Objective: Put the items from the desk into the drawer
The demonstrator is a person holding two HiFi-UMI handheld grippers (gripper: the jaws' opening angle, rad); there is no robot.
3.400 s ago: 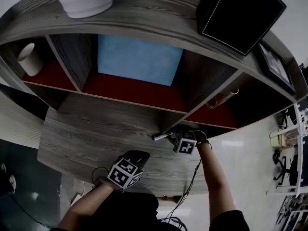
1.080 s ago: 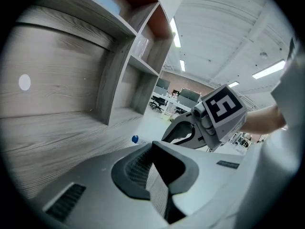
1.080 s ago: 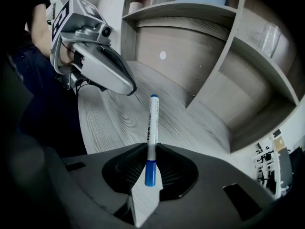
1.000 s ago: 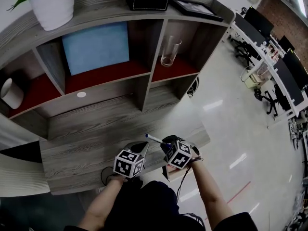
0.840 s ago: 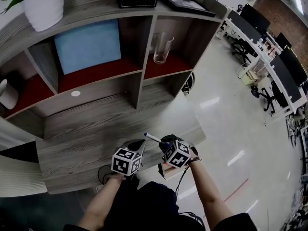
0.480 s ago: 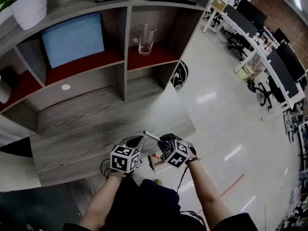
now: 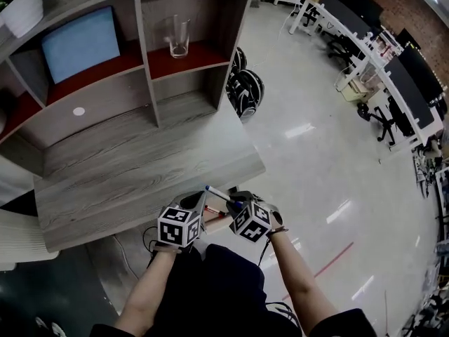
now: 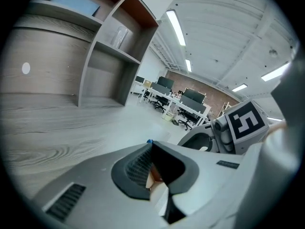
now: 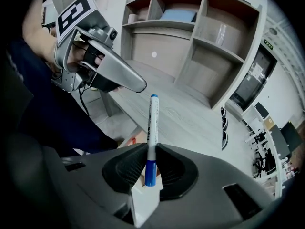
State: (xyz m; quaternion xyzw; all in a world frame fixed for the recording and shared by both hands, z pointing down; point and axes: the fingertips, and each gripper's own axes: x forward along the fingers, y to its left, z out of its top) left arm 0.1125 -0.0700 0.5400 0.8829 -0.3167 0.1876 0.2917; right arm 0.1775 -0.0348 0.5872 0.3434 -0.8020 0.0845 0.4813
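A white marker with blue ends [image 9: 152, 128] is clamped in my right gripper [image 9: 148, 149] and sticks out past the jaws toward the desk. From the head view, the marker [image 7: 219, 193] points up-left from the right gripper [image 7: 235, 203], just off the front edge of the grey wooden desk [image 7: 140, 167]. My left gripper [image 7: 198, 201] hangs beside it, jaws together, nothing held. In its own view the left gripper [image 8: 151, 168] shows only a sliver of tan between the pads. A tan drawer [image 9: 133, 140] with something red inside lies below both grippers.
A shelf unit at the back of the desk holds a clear glass [image 7: 177, 36] and a blue panel [image 7: 81, 43]. A small white disc [image 7: 78, 111] lies on the desk. Black wheels [image 7: 243, 86] stand beyond the desk's right end; office desks and chairs [image 7: 365, 27] fill the far right.
Both grippers have drawn back from the desk top to its front edge, the right one carrying the marker. The head view has swung, sliding the desk and shelves up and to the left.
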